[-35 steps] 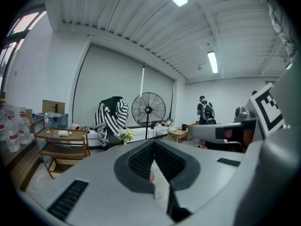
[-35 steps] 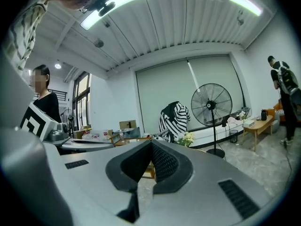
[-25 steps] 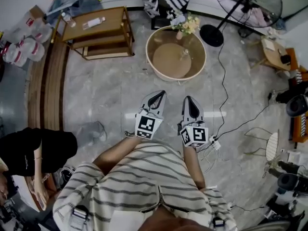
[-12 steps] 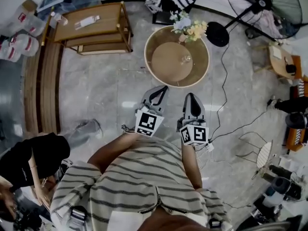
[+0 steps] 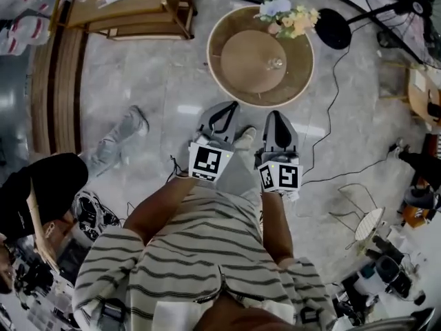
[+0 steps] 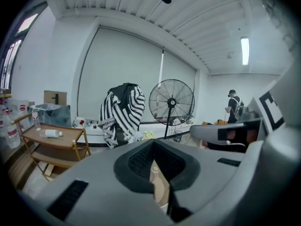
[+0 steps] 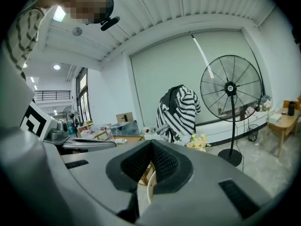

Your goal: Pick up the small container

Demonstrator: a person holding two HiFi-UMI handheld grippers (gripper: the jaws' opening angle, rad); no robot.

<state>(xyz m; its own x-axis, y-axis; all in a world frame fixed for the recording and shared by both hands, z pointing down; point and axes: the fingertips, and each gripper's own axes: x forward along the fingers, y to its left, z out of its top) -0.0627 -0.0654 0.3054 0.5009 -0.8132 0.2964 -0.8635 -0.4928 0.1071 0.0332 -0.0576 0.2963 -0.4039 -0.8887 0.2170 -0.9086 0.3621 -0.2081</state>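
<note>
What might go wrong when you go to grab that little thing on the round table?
The cable on the floor lies near the path, a trip risk. The small container stands near the flowers on the round table, so a reach might bump them. The left gripper and right gripper are shut and must open first.

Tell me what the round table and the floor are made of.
Round table: looks like wood or veneer, matte tan top, paler raised rim. Floor: probably polished marble or marble-look tile, given grey veining, seams and glossy light reflections.
</note>
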